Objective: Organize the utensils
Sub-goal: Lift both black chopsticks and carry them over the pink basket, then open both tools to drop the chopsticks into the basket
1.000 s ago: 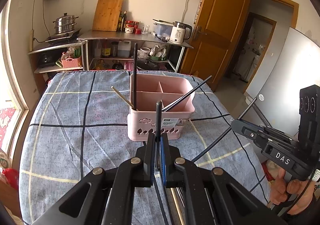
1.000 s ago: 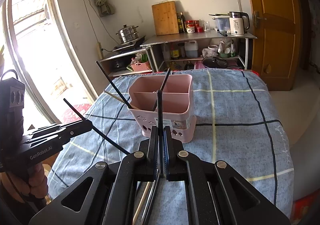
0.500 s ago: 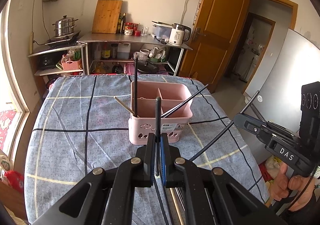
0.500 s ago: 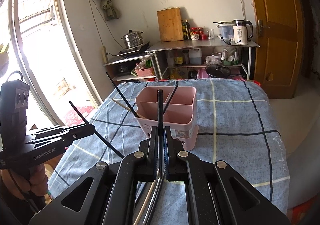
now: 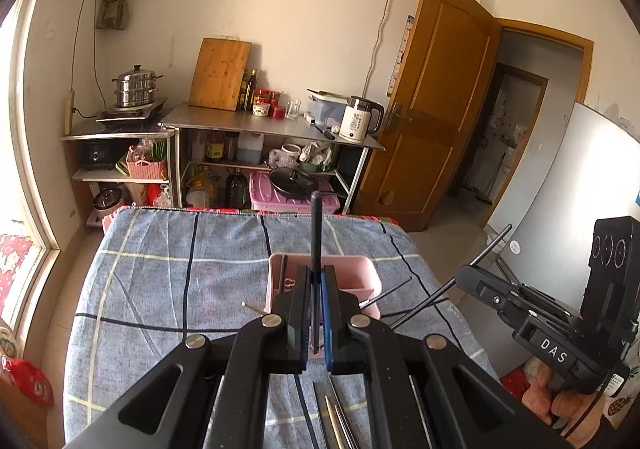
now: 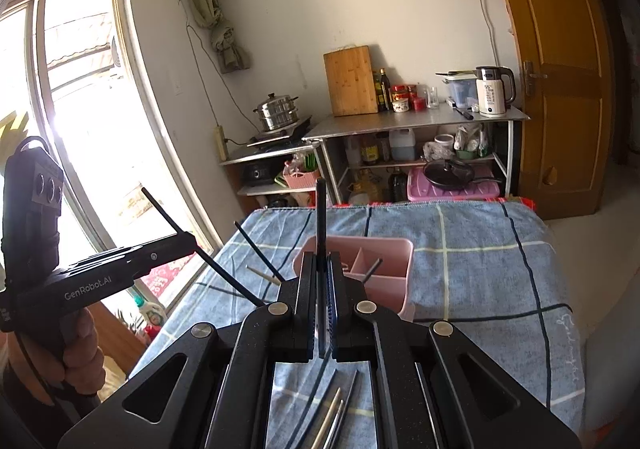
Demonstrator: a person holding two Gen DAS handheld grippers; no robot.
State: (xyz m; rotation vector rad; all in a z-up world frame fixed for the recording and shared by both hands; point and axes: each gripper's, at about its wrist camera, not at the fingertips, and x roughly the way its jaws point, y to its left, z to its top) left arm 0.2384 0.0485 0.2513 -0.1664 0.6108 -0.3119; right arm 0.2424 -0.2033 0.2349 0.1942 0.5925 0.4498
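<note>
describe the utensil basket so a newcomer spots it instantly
Start at the table with the blue plaid cloth. Near its middle stands the pink basket, a divided plastic bin with black chopsticks leaning out. It is the only pink container on the table.

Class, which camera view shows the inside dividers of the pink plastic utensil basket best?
The right wrist view: the pink plastic utensil basket shows its inner dividers beside the right gripper. In the left wrist view, the left gripper hides most of its interior.
</note>
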